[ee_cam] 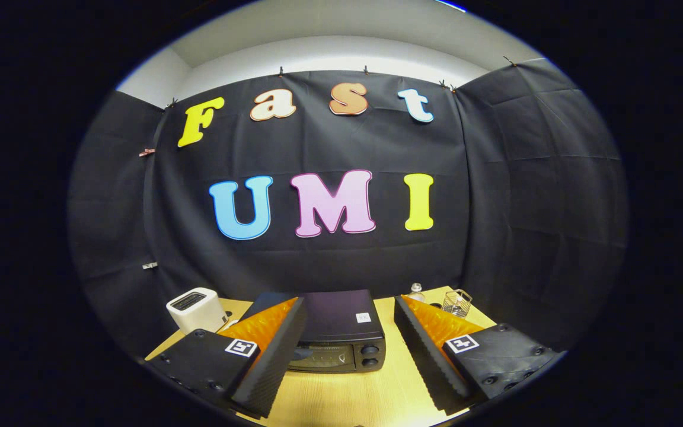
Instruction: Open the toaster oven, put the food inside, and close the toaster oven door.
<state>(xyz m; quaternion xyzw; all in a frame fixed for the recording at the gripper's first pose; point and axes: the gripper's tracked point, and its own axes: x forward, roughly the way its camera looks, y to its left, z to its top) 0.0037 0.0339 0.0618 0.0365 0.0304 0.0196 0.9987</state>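
Gripper (350, 356) jaws apart, empty, aimed at toaster oven (341, 332) at 12 o'clock; door appears shut; white toaster (196, 308) at 10 o'clock.

The gripper (347, 362) is held level and looking straight ahead, its two fingers (270, 356) spread wide, one to the left and one to the right; nothing sits between them, and both ribbed inner faces stand bare. Each finger angles slightly inward toward its far tip; a square marker tag shows on each finger's near base.
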